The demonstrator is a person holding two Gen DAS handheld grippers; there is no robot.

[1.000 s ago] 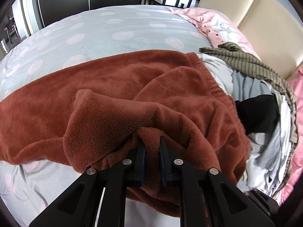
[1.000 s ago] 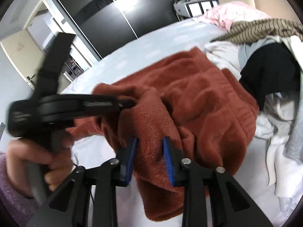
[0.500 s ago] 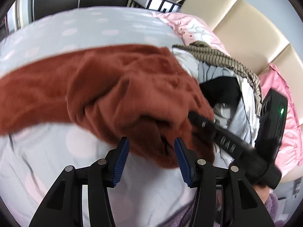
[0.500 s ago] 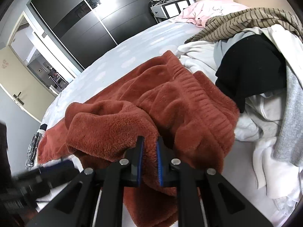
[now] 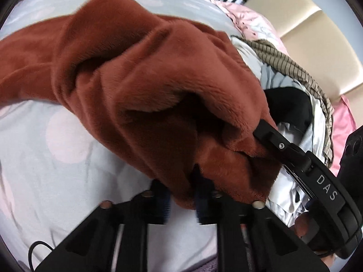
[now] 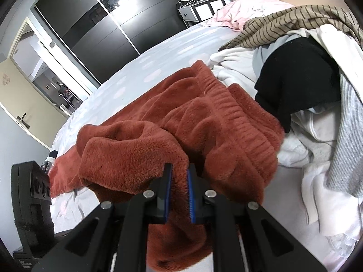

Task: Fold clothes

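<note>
A rust-red fleece garment (image 5: 140, 72) with a ribbed waistband (image 6: 245, 122) lies bunched on the bed. In the left wrist view my left gripper (image 5: 179, 179) is closing, its blurred fingers on either side of the garment's lower fold, which hangs between them. In its own view my right gripper (image 6: 180, 166) is shut on a thick fold of the same garment. That right gripper (image 5: 270, 136) also shows in the left view, its tip buried in the fleece. The left gripper's black body (image 6: 29, 192) sits at the lower left of the right view.
The bed (image 5: 56, 158) has a pale grey sheet with pink dots. A pile of clothes (image 6: 301, 86), striped, black, white and grey, lies right of the red garment. Pink pillows (image 5: 247, 15) and a beige headboard (image 5: 317, 34) are behind. A dark wardrobe (image 6: 95, 29) stands beyond the bed.
My left gripper let go of the red garment, opened wide, shifted toward the right gripper and is closing on a lower fold. The right gripper tightened on its fold and kept hold.
</note>
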